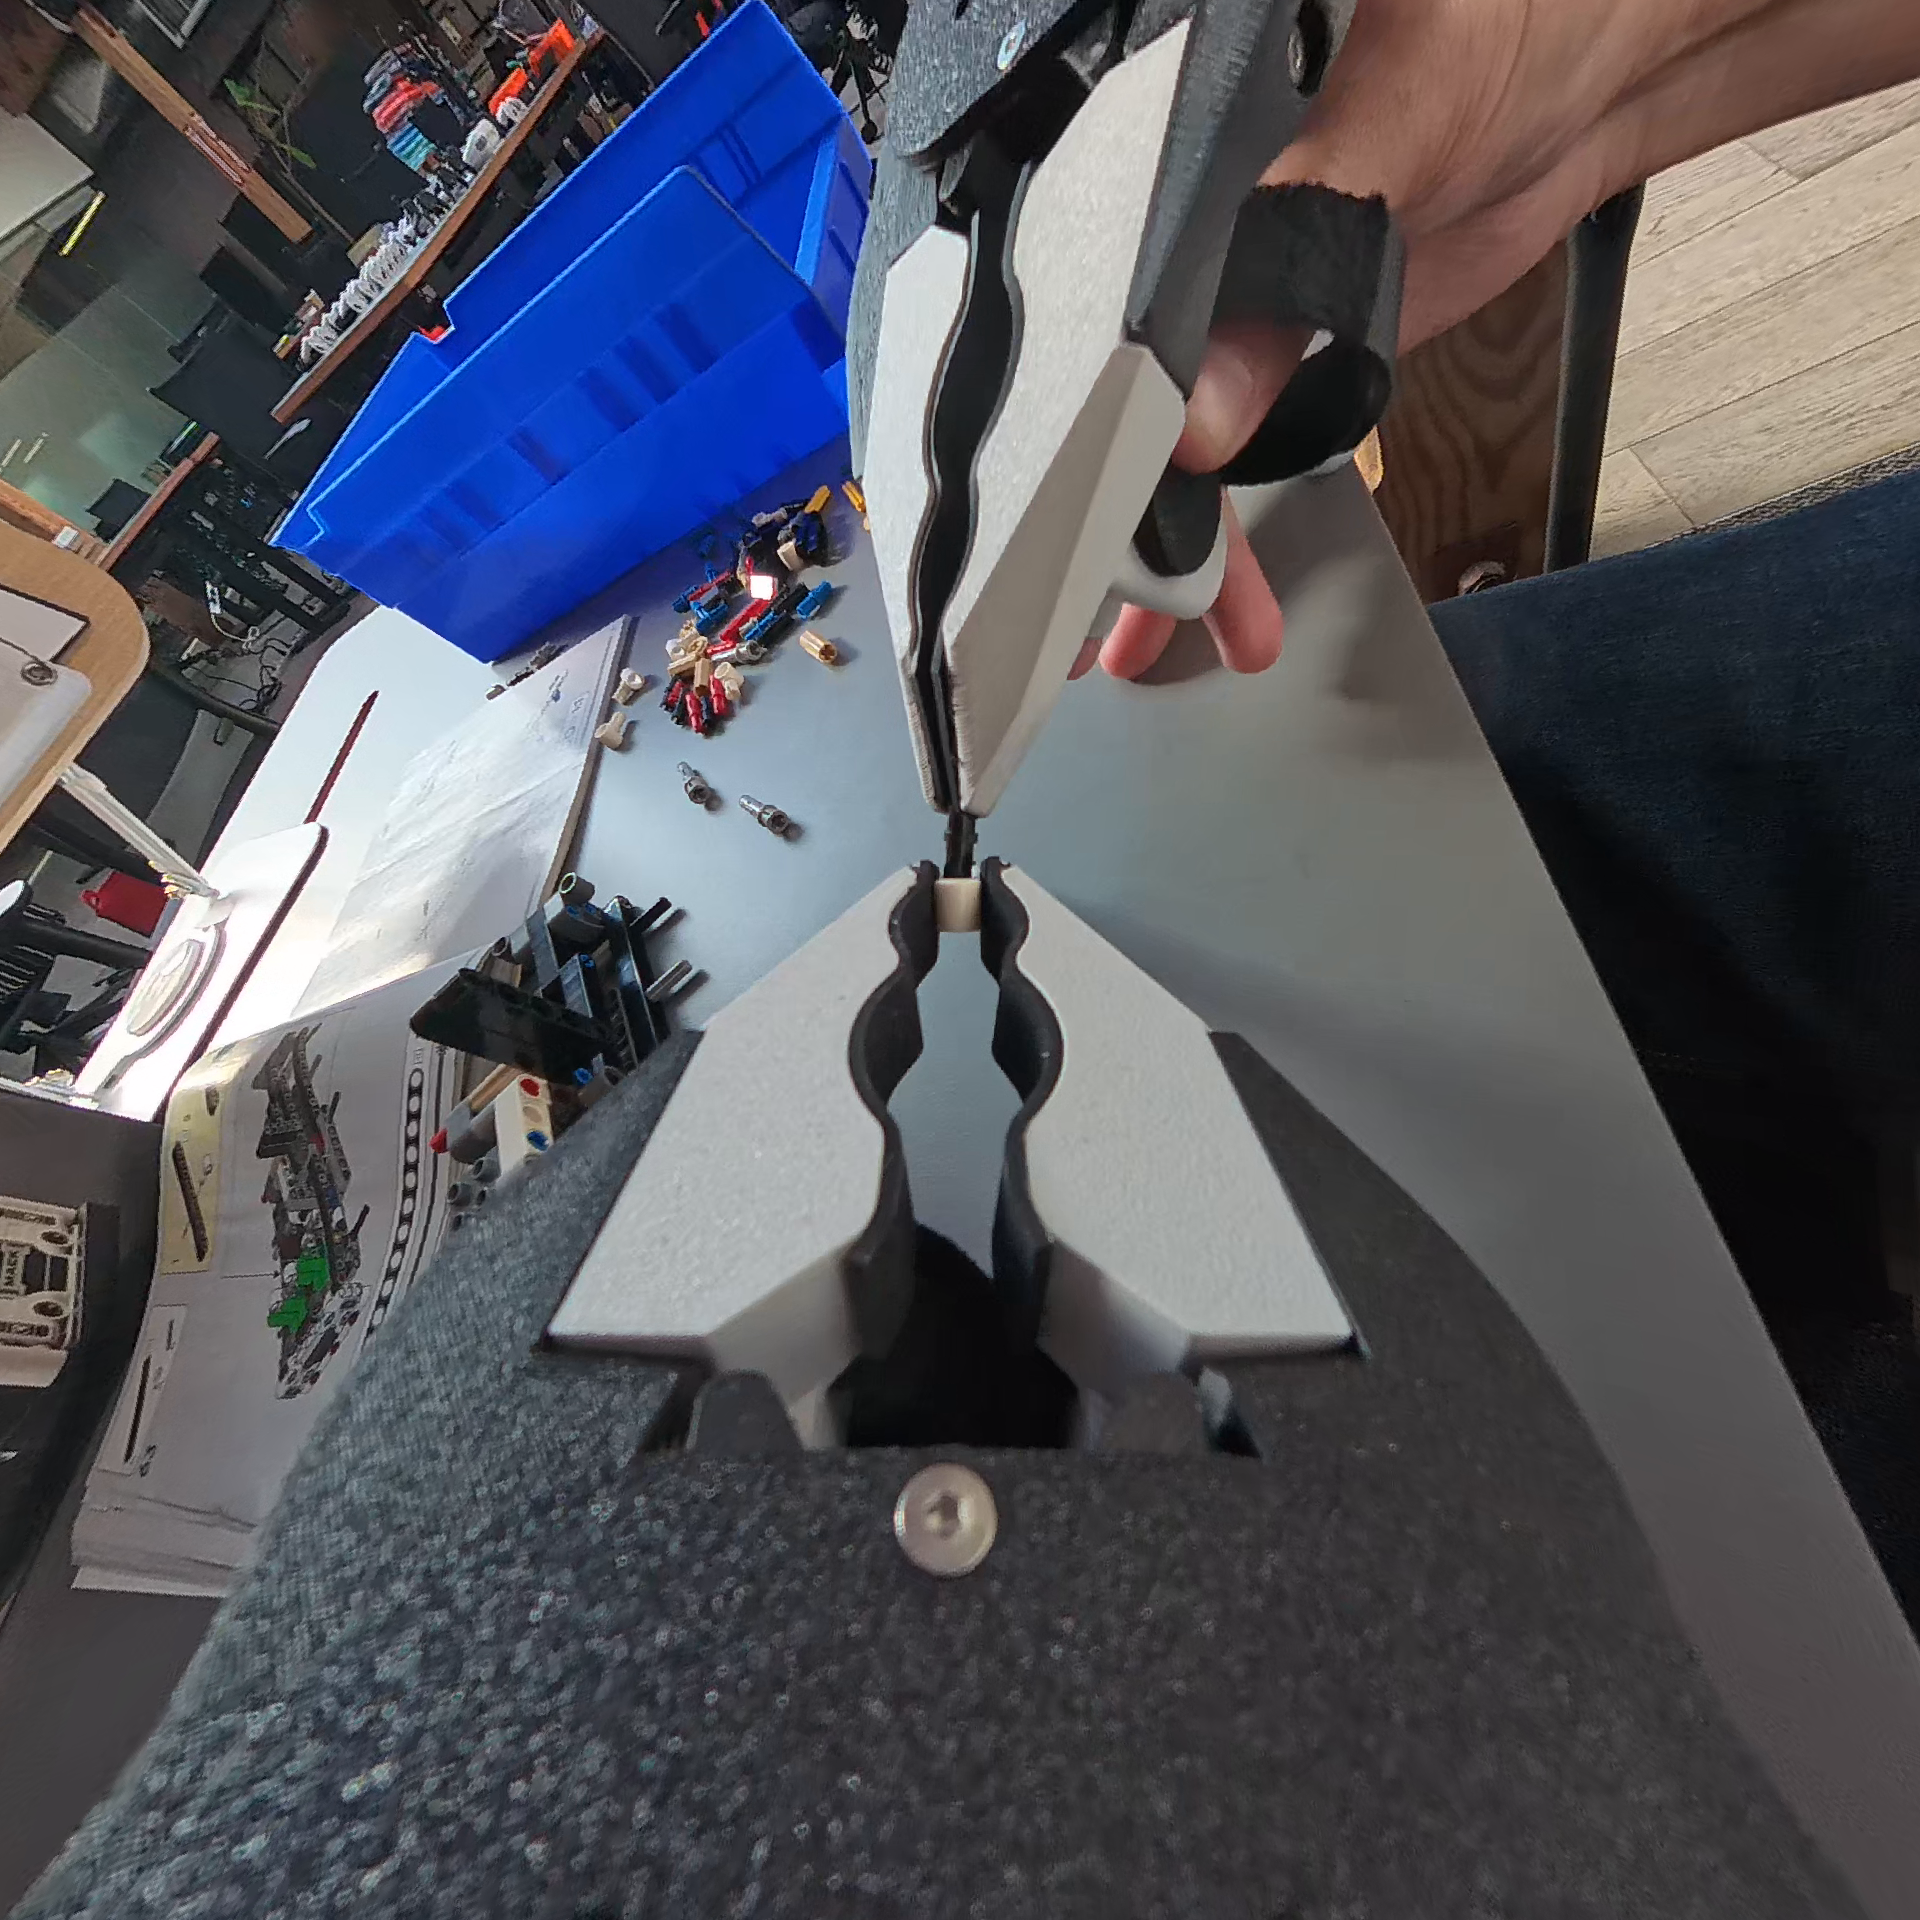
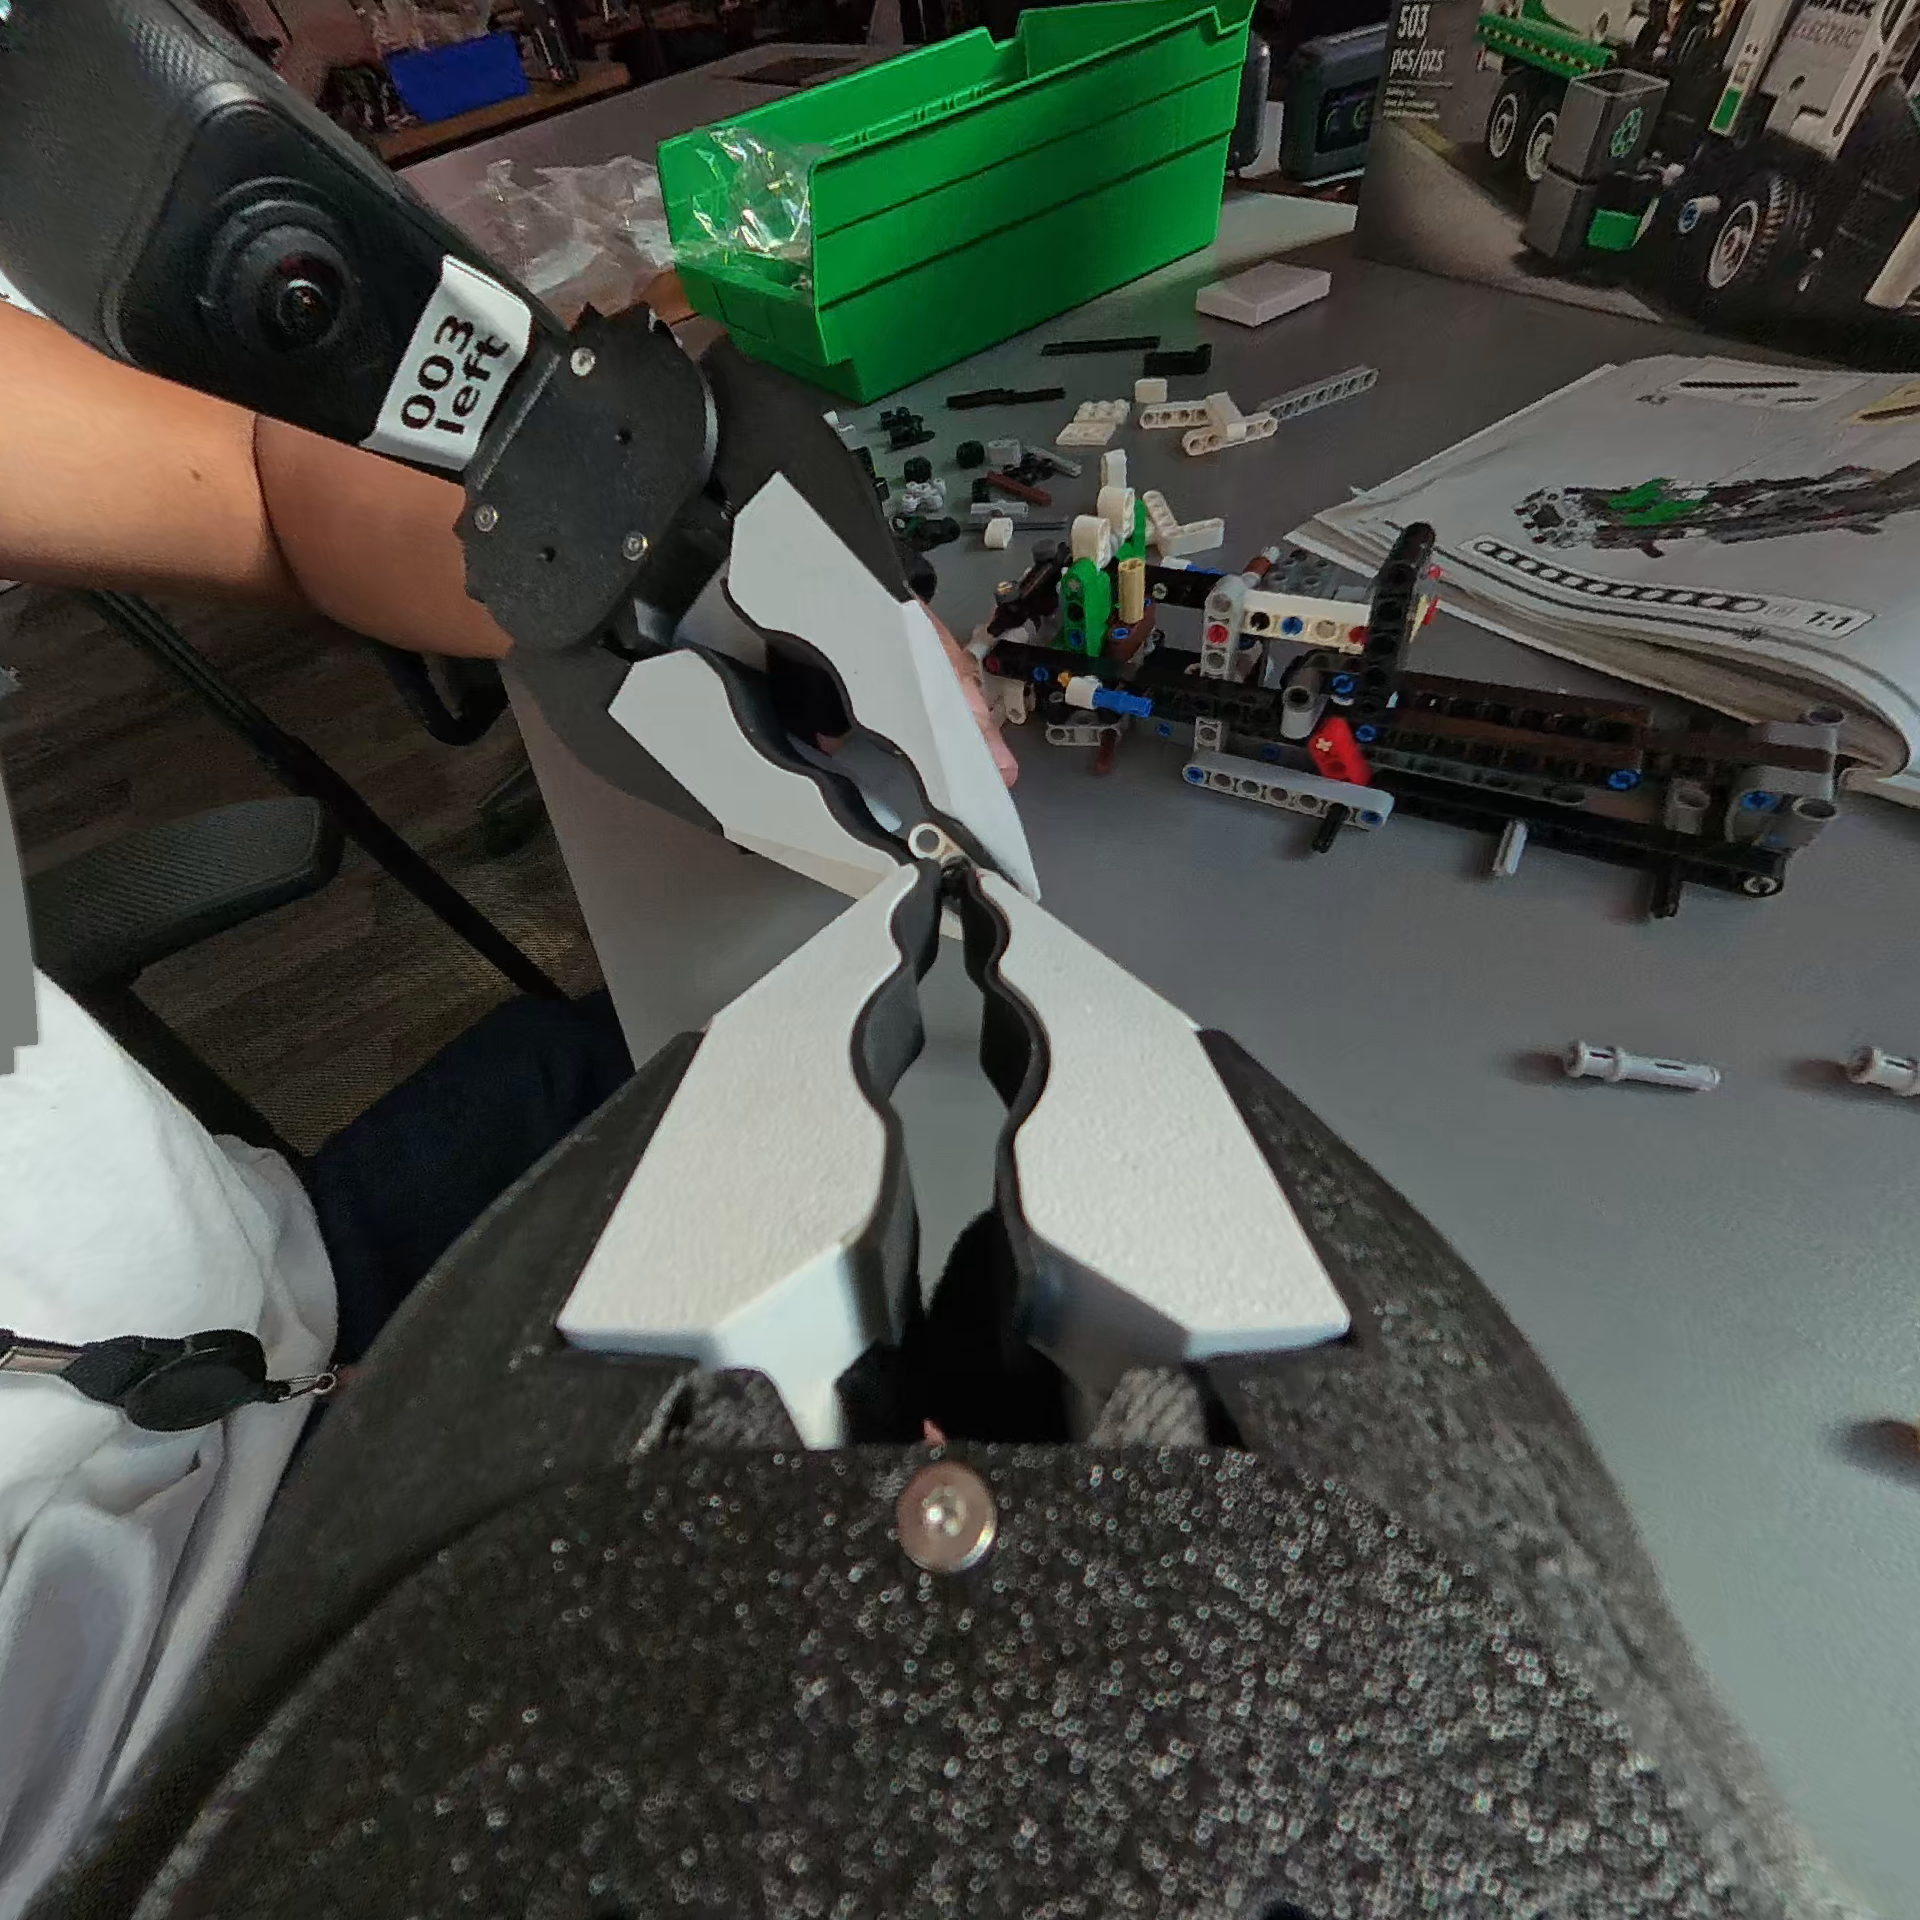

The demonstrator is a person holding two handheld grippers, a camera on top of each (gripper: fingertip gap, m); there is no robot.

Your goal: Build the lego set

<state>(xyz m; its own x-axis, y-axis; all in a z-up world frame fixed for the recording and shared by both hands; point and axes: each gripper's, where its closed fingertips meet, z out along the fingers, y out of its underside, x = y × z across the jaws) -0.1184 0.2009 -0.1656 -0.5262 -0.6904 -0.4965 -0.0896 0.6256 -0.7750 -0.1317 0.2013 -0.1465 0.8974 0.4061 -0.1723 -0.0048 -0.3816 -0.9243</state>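
Above the grey surface [image 1: 1195, 831], left gripper [image 1: 957, 902] pinches a tan bush [image 1: 957, 906]; right gripper [image 2: 943, 883] pinches a black pin [image 1: 961, 837], tips meeting, apparently for insertion.

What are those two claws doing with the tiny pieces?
A person is building a lego truck with a claw in each hand. The left claw pinches a small tan bush. The right claw pinches a thin black pin, tip to tip with the bush, above the grey table. The half-built truck frame lies beside the open instruction book.
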